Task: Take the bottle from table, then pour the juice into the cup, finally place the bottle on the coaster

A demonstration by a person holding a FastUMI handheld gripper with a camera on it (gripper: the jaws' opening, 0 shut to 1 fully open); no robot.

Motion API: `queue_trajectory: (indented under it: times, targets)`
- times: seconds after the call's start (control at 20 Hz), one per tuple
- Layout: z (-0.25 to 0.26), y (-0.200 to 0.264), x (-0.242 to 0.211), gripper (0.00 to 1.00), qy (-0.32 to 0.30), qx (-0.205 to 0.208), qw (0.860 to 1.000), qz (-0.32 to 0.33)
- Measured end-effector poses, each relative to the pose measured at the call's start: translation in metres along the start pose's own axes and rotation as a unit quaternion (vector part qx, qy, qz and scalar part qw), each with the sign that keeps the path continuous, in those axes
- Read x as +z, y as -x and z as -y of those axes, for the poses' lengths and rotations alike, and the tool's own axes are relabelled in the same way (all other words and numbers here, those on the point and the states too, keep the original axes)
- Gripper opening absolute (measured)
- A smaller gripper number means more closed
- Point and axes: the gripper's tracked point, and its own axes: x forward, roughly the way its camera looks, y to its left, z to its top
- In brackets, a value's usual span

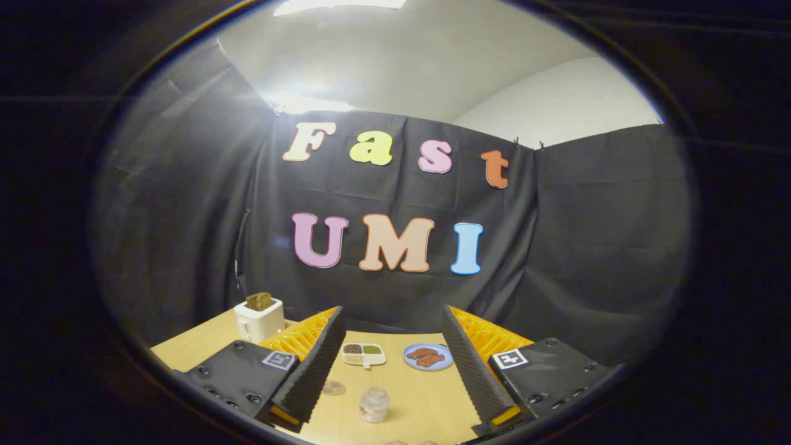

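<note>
Gripper view, fingers (395, 364) spread wide and grasping nothing, held above the bench (426, 395). In the lower centre of the frame, between the fingers, stands a small clear bottle (374, 405) with a pale cap, upright and untouched. Just left of it, near the left finger, lies a flat round coaster (334, 388). Farther back sit a divided dish (364, 354) of grains and a blue plate (428, 357) with reddish pieces; a white toaster (259, 318) with bread stands at lower left.

Risks, as judged: the bottle is small and light-looking, so a descent off centre could tip it or push it onto the coaster; a squeeze on the cap may slip.

Obscured: the cup cannot be made out. The juice level is too small to tell. A pinkish shape at the bottom edge is cut off and unidentifiable.
</note>
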Motion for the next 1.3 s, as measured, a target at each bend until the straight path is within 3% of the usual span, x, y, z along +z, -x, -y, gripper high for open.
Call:
queue_trajectory:
  times: [0.45,0.9,1.1,1.3]
  targets:
    - [-0.028,0.019,-0.023,0.99,0.024,0.023,0.999,0.011]
    - [-0.057,0.041,-0.104,0.99,0.028,0.045,0.999,0.005]
    - [-0.071,0.046,-0.148,0.99,-0.015,0.061,0.998,-0.017]
    - [-0.065,0.044,-0.191,0.99,-0.044,0.052,0.997,-0.035]
